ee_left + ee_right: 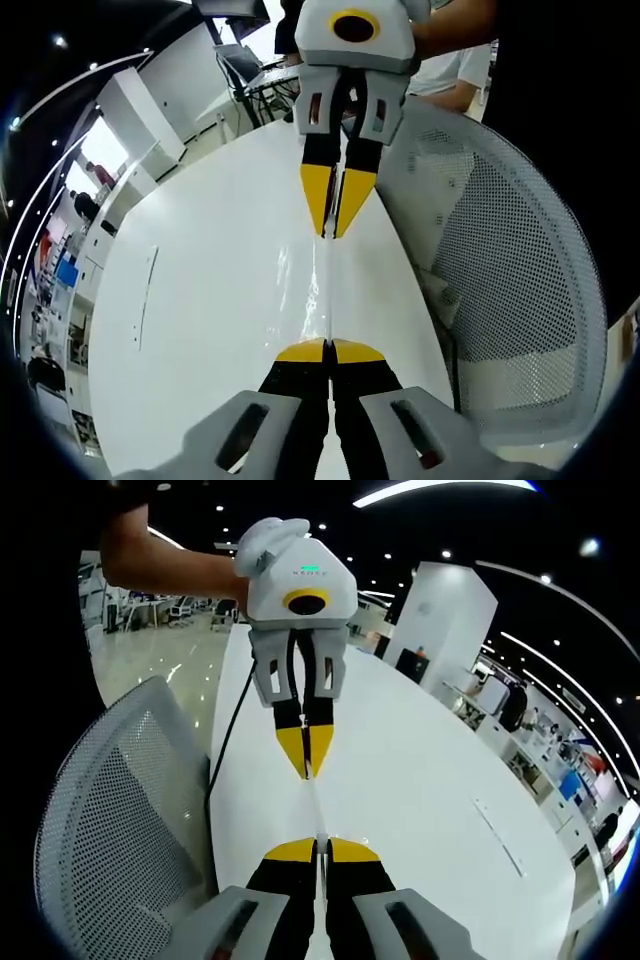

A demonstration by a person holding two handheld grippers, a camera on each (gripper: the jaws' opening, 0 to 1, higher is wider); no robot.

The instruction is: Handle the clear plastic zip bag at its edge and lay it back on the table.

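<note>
The clear plastic zip bag (322,290) hangs edge-on above the white table (200,300), stretched as a thin glossy strip between both grippers. In the left gripper view my left gripper (328,345) is shut on its near edge, and my right gripper (330,232) comes down from the top, shut on the far edge. The right gripper view mirrors this: the right gripper (320,842) pinches the bag (316,810) at the bottom, while the left gripper (307,773), held by a hand (180,570), clamps the opposite edge.
A white mesh office chair (500,260) stands close beside the table edge, also seen as the chair (110,810). A dark cable (228,740) runs along that edge of the table (420,780). A narrow slot (497,835) marks the tabletop. Desks and people stand far behind.
</note>
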